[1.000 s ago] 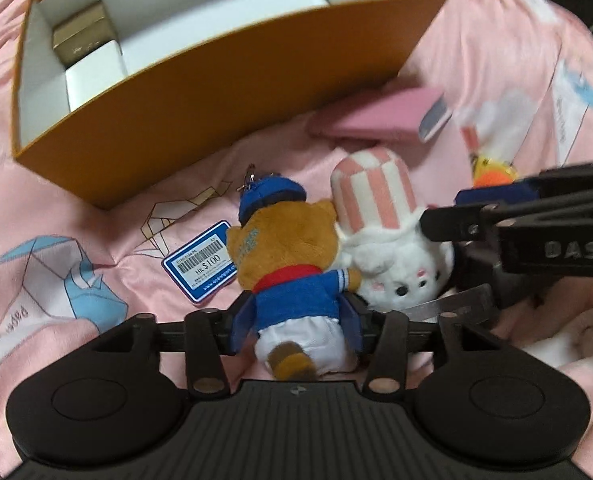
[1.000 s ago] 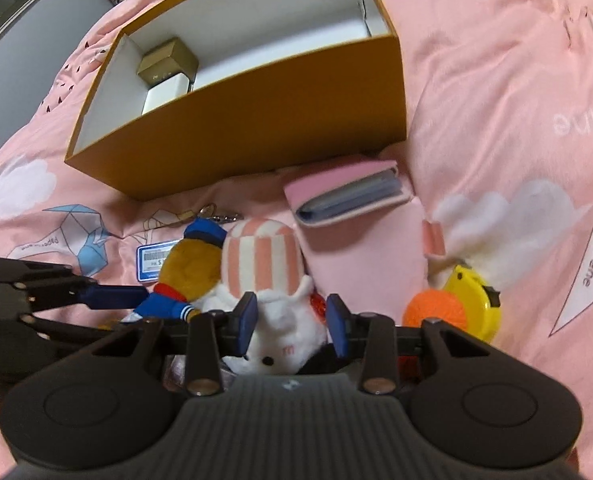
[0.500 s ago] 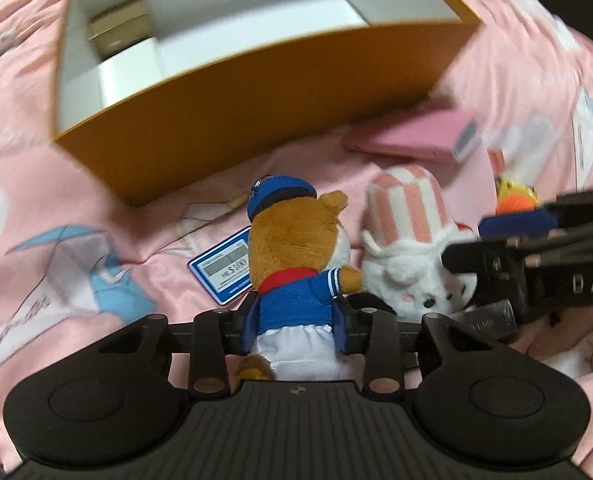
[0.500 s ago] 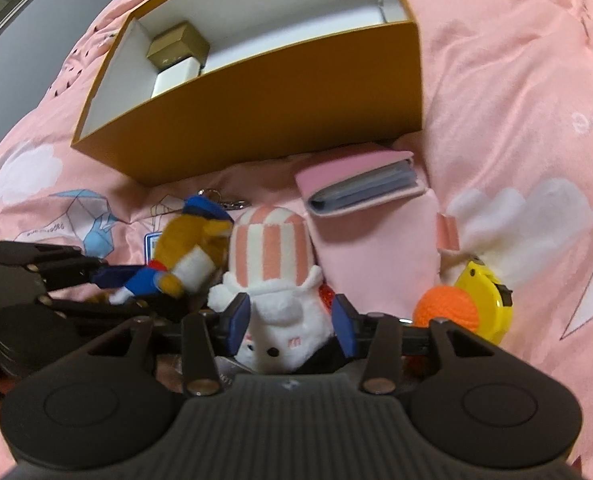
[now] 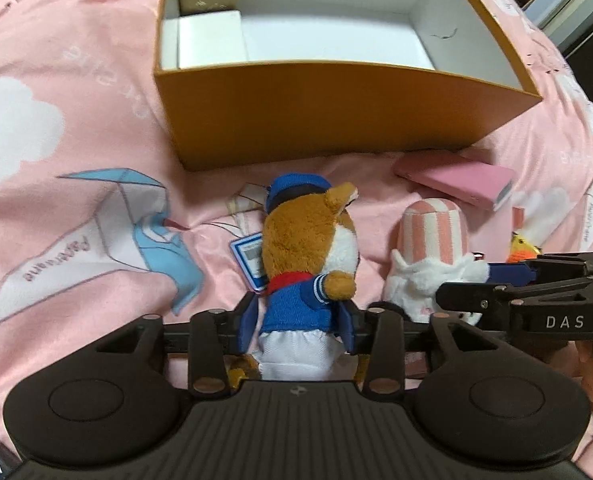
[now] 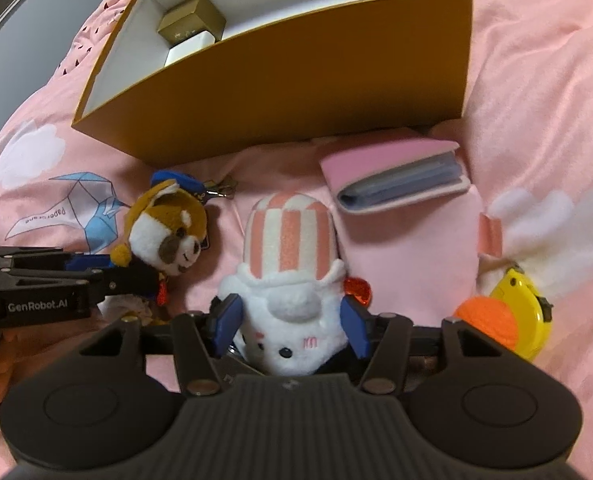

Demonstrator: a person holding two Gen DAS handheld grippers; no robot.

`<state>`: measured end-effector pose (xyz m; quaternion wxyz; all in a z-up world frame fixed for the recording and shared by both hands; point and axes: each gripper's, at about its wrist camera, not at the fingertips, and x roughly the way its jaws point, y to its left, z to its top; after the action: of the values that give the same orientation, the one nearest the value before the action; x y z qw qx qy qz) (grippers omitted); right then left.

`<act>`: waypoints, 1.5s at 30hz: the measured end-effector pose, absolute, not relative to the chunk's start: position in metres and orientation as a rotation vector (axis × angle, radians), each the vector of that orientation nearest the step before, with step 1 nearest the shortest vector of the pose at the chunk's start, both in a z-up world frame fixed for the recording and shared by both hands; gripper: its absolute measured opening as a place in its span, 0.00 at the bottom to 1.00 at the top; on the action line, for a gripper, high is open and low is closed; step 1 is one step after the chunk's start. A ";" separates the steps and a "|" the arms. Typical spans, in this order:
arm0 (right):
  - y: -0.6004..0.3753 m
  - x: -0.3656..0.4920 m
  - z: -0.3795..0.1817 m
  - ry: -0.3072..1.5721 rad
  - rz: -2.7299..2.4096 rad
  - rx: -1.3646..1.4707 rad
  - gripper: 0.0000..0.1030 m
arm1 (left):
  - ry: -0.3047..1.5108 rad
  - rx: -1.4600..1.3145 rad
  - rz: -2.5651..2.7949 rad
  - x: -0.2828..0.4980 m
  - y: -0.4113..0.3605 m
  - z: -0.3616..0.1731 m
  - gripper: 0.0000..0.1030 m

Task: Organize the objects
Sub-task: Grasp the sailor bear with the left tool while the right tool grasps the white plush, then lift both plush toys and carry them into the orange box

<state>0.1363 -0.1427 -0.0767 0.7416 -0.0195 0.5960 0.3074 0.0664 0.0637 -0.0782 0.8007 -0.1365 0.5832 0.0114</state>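
A brown bear plush (image 5: 308, 240) in a blue sailor suit and cap stands upright between the pads of my left gripper (image 5: 298, 322). The pads press its blue jacket while the jaws are opening. The right wrist view shows the bear (image 6: 164, 236) held at the left gripper's tip (image 6: 136, 276). A white plush (image 6: 288, 240) with a pink striped hat lies on the bed between the fingers of my right gripper (image 6: 290, 324). Those jaws are opening and do not squeeze it. The orange box (image 5: 336, 120) stands open behind both toys.
A gold box (image 6: 190, 20) and a white box (image 5: 210, 40) sit in the orange box's left end. A pink card holder (image 6: 396, 176) lies before the box. A yellow and orange duck toy (image 6: 512, 312) is at the right. All rest on pink bedding.
The left gripper closed on the bear and stood it upright, rolling so the box now sits straight ahead. The right gripper's jaws have widened around the white plush.
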 end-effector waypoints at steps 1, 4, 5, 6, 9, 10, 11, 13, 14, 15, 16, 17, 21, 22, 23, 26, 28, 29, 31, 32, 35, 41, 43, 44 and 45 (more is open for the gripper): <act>-0.141 0.136 -0.078 1.306 0.680 -0.045 0.61 | 1.247 -0.280 0.028 0.066 0.063 -0.077 0.49; -0.134 0.136 -0.082 1.299 0.705 -0.078 0.66 | 1.241 -0.239 0.038 0.066 0.059 -0.074 0.49; -0.131 0.135 -0.083 1.293 0.707 -0.097 0.66 | 1.239 -0.224 0.037 0.066 0.057 -0.073 0.48; -0.129 0.134 -0.084 1.287 0.707 -0.113 0.66 | 1.239 -0.220 0.037 0.066 0.057 -0.074 0.47; -0.124 0.134 -0.086 1.283 0.697 -0.130 0.62 | 1.242 -0.232 0.028 0.067 0.058 -0.075 0.43; -0.122 0.133 -0.084 1.275 0.695 -0.150 0.60 | 1.241 -0.240 0.025 0.067 0.059 -0.075 0.42; -0.119 0.132 -0.082 1.265 0.696 -0.164 0.58 | 1.240 -0.247 0.022 0.067 0.060 -0.076 0.42; -0.118 0.132 -0.078 1.244 0.699 -0.172 0.55 | 1.241 -0.266 0.023 0.068 0.062 -0.077 0.41; -0.117 0.132 -0.076 1.233 0.700 -0.181 0.54 | 1.242 -0.275 0.022 0.068 0.063 -0.078 0.41; -0.115 0.132 -0.076 1.221 0.699 -0.187 0.53 | 1.243 -0.281 0.022 0.068 0.063 -0.079 0.42; -0.113 0.132 -0.075 1.214 0.702 -0.202 0.51 | 1.247 -0.284 0.023 0.068 0.063 -0.081 0.42; -0.110 0.131 -0.075 1.206 0.706 -0.221 0.50 | 1.250 -0.284 0.023 0.069 0.062 -0.082 0.44; -0.104 0.126 -0.074 1.172 0.717 -0.284 0.50 | 1.261 -0.255 0.023 0.072 0.055 -0.087 0.49; -0.103 0.126 -0.075 1.172 0.716 -0.290 0.51 | 1.263 -0.240 0.021 0.073 0.052 -0.088 0.50; -0.102 0.127 -0.076 1.174 0.714 -0.295 0.53 | 1.264 -0.225 0.019 0.073 0.049 -0.088 0.51; -0.096 0.129 -0.080 1.189 0.713 -0.316 0.62 | 1.263 -0.191 0.007 0.074 0.043 -0.091 0.50; -0.092 0.131 -0.084 1.202 0.707 -0.324 0.66 | 1.261 -0.183 0.006 0.073 0.043 -0.090 0.49; -0.090 0.131 -0.088 1.205 0.704 -0.337 0.67 | 1.259 -0.188 0.003 0.073 0.044 -0.090 0.49; -0.091 0.130 -0.089 1.202 0.700 -0.334 0.66 | 1.256 -0.202 -0.006 0.072 0.045 -0.091 0.47; -0.091 0.130 -0.089 1.201 0.700 -0.334 0.66 | 1.259 -0.209 -0.012 0.071 0.046 -0.092 0.44; -0.090 0.130 -0.092 1.205 0.707 -0.339 0.69 | 1.258 -0.214 -0.018 0.071 0.045 -0.092 0.41; -0.091 0.129 -0.091 1.194 0.707 -0.349 0.59 | 1.234 -0.240 -0.021 0.067 0.049 -0.087 0.38; -0.094 0.126 -0.086 1.182 0.712 -0.345 0.58 | 1.220 -0.256 -0.017 0.065 0.051 -0.084 0.37; -0.096 0.125 -0.083 1.174 0.715 -0.342 0.58 | 1.211 -0.261 -0.017 0.063 0.052 -0.082 0.37; -0.098 0.124 -0.079 1.166 0.720 -0.343 0.58 | 1.202 -0.262 -0.017 0.062 0.052 -0.079 0.37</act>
<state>0.1239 -0.0982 -0.0790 0.7608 -0.1577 0.5355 0.3310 0.0618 0.0521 -0.0787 0.8168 -0.1229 0.5637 -0.0080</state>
